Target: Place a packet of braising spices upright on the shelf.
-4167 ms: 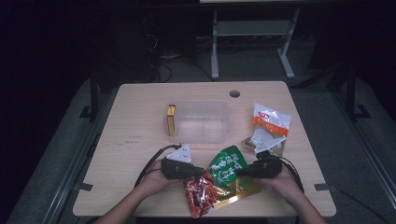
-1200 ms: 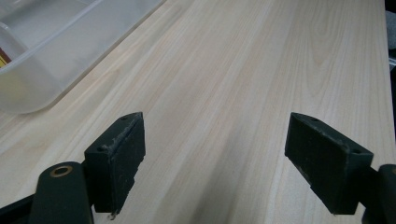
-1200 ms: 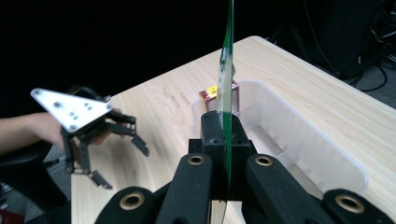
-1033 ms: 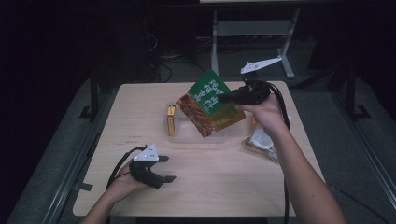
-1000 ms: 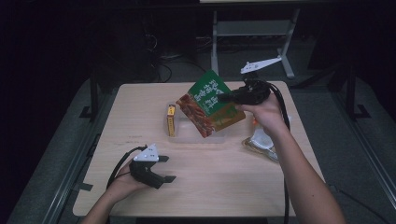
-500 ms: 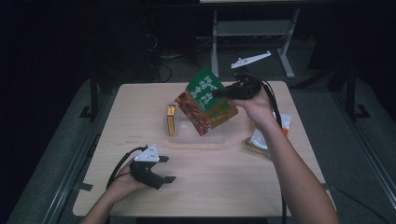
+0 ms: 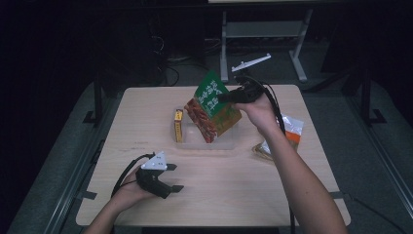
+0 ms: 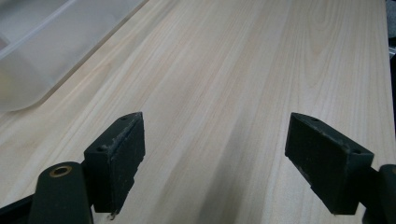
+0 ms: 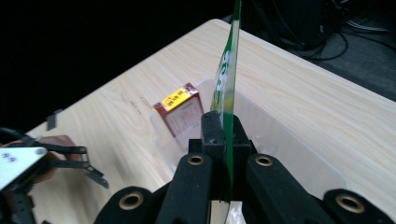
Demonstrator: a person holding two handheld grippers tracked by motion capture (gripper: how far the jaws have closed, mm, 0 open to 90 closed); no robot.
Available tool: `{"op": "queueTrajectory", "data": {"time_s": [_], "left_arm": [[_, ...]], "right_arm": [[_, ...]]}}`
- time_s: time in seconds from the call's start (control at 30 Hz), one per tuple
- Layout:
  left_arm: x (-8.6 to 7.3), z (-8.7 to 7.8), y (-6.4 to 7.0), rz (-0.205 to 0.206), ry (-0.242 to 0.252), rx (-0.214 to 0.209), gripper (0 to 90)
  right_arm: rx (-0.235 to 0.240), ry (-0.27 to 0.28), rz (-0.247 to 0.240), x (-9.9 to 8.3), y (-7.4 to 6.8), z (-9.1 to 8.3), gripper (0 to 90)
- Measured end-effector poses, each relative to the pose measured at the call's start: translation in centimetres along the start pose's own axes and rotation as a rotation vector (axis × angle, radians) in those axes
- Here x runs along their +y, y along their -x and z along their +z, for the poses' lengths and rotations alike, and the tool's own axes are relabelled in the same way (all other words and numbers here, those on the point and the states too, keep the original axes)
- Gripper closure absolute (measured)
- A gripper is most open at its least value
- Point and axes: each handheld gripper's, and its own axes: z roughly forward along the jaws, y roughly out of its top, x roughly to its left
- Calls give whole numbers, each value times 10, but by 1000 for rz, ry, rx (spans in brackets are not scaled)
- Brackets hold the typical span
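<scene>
Snack bag held over the clear bin

Near the table's [image 7: 272, 195] front edge, toward its left corner, the left gripper [image 7: 168, 178] rested in the person's hand with jaws spread wide over bare wood, holding nothing. Farther back, at the middle of the table, stood the clear plastic bin [image 7: 204, 141] with a small red-and-yellow box [image 7: 178, 125] at its left end. Above the bin, the right gripper [image 7: 225, 97] pinched the green-and-red snack bag [image 7: 210, 107] by its upper edge, tilted, its lower corner reaching down toward the bin. More packets [image 7: 291, 131] lay by the right edge.

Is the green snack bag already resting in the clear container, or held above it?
Held above: the right gripper pinches the green snack bag over the clear container.
</scene>
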Motion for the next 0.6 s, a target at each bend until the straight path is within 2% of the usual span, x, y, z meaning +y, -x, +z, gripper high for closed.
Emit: {"op": "queueTrajectory", "data": {"time_s": [0.27,0.6], "left_arm": [[0,1,1,-1,-3,-8,196],[-1,1,1,4,-7,-14,196]], "right_arm": [[-27,-17,38,1,3,9,900],[-32,-36,39,0,6,24,900]]}}
